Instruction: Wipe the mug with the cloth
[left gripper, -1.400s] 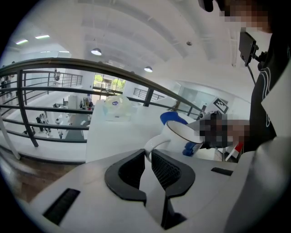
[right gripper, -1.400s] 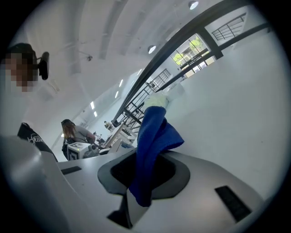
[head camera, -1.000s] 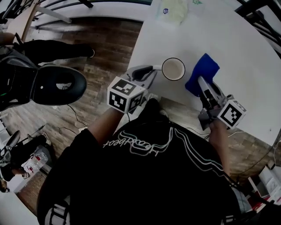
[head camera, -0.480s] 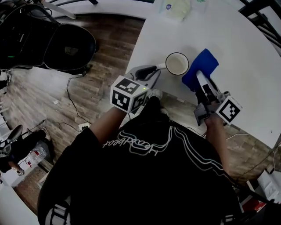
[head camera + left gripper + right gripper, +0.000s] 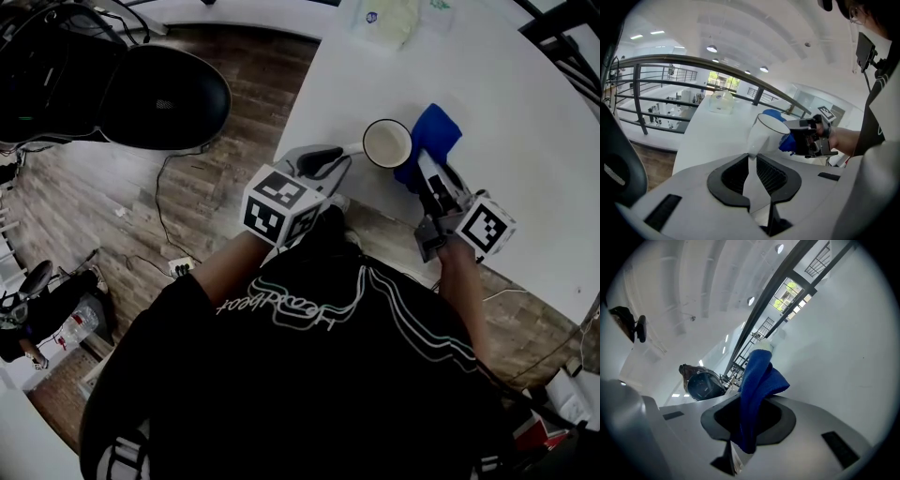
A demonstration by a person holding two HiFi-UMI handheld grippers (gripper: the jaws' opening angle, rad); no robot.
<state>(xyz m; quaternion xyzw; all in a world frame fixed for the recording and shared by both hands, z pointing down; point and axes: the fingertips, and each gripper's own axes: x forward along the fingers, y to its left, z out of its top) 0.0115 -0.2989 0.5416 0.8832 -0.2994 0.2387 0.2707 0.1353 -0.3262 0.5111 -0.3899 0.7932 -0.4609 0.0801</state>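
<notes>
A white mug (image 5: 387, 143) is held just above the white table (image 5: 525, 103) near its front edge. My left gripper (image 5: 349, 150) is shut on the mug's handle, which shows as a white strip between the jaws in the left gripper view, below the mug's body (image 5: 768, 132). My right gripper (image 5: 422, 164) is shut on a blue cloth (image 5: 435, 134), which hangs against the mug's right side. In the right gripper view the cloth (image 5: 757, 380) rises folded out of the shut jaws. The right gripper (image 5: 809, 137) and cloth (image 5: 785, 142) also show behind the mug.
A pale packet (image 5: 384, 19) lies at the table's far edge. A black office chair (image 5: 159, 98) stands on the wooden floor to the left, with cables (image 5: 169, 244) nearby. A metal railing (image 5: 656, 65) runs behind the table.
The mug and the cloth have come together: the gap between them has closed and the cloth now touches the mug's right side. Both grippers keep their hold.
</notes>
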